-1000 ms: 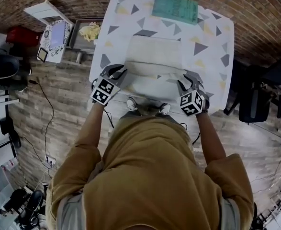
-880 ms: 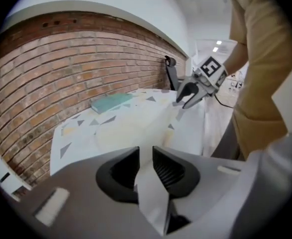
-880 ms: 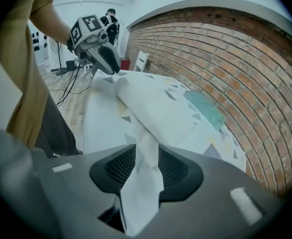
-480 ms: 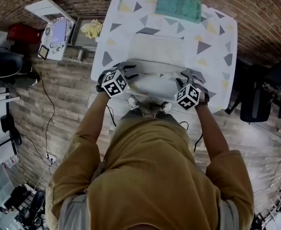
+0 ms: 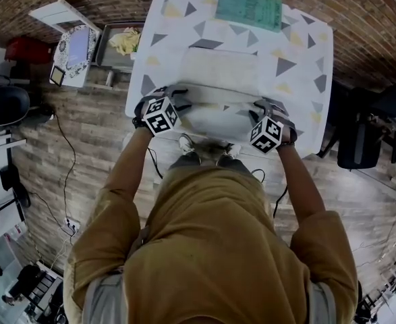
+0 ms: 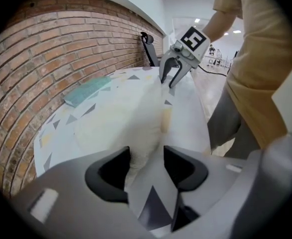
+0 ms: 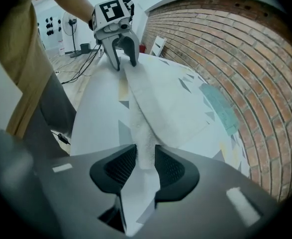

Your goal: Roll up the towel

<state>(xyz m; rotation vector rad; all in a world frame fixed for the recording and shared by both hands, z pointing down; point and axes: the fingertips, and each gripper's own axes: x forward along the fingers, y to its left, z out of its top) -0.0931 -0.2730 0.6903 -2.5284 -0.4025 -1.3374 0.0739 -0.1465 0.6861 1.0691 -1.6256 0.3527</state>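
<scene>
A white towel (image 5: 219, 79) lies flat on the patterned table (image 5: 305, 52), its near edge rolled into a thick fold (image 5: 218, 119). My left gripper (image 5: 165, 106) is at the fold's left end. Its jaws have just been opening, and in the left gripper view the towel's rolled end (image 6: 142, 133) rests against one pad with a gap to the other, so this gripper (image 6: 146, 159) is open. My right gripper (image 5: 266, 123) is at the right end, and in the right gripper view (image 7: 146, 162) it is shut on the rolled towel (image 7: 145, 133).
A teal cloth (image 5: 248, 7) lies at the table's far end by the brick wall. Left of the table stand a tray with a yellow rag (image 5: 122, 43) and a white box (image 5: 76, 46). A black chair (image 5: 358, 144) stands at the right, and cables lie on the floor.
The left gripper has shifted right onto the towel's near edge and rolled its marker cube round. The right gripper has rolled a little and sunk slightly. The near fold looks thicker.
</scene>
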